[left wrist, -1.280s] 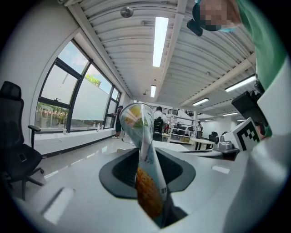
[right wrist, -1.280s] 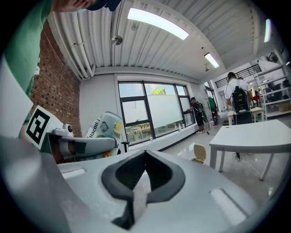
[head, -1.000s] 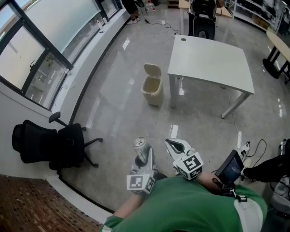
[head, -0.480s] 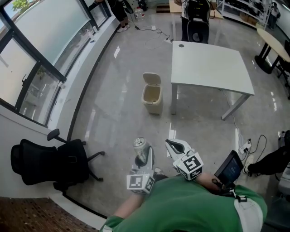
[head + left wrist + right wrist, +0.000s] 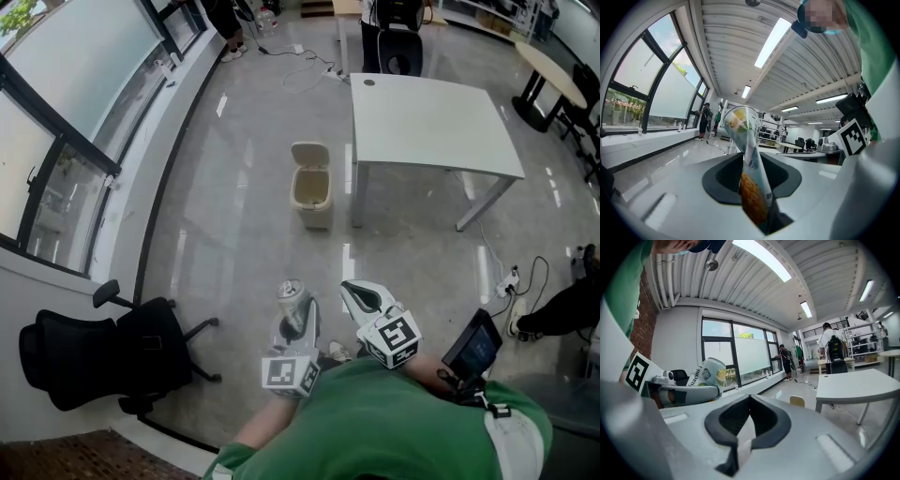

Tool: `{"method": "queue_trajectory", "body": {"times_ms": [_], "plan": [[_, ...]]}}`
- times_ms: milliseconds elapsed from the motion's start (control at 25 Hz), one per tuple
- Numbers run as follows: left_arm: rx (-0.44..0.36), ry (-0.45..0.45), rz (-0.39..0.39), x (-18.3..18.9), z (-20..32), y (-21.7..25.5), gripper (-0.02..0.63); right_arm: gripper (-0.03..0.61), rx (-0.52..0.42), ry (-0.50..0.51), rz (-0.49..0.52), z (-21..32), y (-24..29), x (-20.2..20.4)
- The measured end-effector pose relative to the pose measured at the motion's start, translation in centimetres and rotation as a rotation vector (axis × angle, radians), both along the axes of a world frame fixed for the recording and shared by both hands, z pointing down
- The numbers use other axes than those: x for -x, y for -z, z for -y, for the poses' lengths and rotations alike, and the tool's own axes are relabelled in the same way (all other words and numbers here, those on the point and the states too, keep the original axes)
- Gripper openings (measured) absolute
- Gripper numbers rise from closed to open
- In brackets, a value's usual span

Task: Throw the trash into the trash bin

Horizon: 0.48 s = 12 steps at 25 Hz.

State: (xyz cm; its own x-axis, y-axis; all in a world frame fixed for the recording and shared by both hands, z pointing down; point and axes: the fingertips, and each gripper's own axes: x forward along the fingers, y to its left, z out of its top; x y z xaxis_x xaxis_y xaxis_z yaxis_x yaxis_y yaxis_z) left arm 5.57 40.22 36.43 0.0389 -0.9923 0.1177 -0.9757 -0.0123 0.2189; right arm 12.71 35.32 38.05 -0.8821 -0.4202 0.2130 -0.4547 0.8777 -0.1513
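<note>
A crumpled drink can (image 5: 292, 300) stands upright in my left gripper (image 5: 298, 323), which is shut on it. In the left gripper view the can (image 5: 746, 164) rises between the dark pads and blocks the middle. My right gripper (image 5: 360, 298) is beside it, shut, with nothing in it; its pads (image 5: 765, 425) meet at the tips. The beige trash bin (image 5: 311, 190), lid flipped up, stands on the floor ahead of both grippers, next to the table leg. It shows small in the right gripper view as the bin (image 5: 797, 401).
A white table (image 5: 427, 122) stands right of the bin. A black office chair (image 5: 103, 352) is at the left by the window wall (image 5: 84, 112). Cables and a power strip (image 5: 511, 281) lie on the floor at the right. People stand far back.
The whole view has advanced across the floor: the chair slid back and down in frame, the table edged nearer. Both grippers keep their pose, and the can stays gripped.
</note>
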Motion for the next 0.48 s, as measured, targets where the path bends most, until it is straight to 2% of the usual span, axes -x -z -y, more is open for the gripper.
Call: {"method": "queue_trajectory", "body": {"times_ms": [200,480], "plan": [[0.019,-0.026,-0.019,0.9,0.7,-0.7,0.107,0.003,0.008,-0.042,-0.02,0.8,-0.3,0.2],[0.024,-0.048,-0.013,1.2,4.5,-0.8,0.107,0.003,0.014,-0.069,-0.022,4.4,-0.7,0.2]]}}
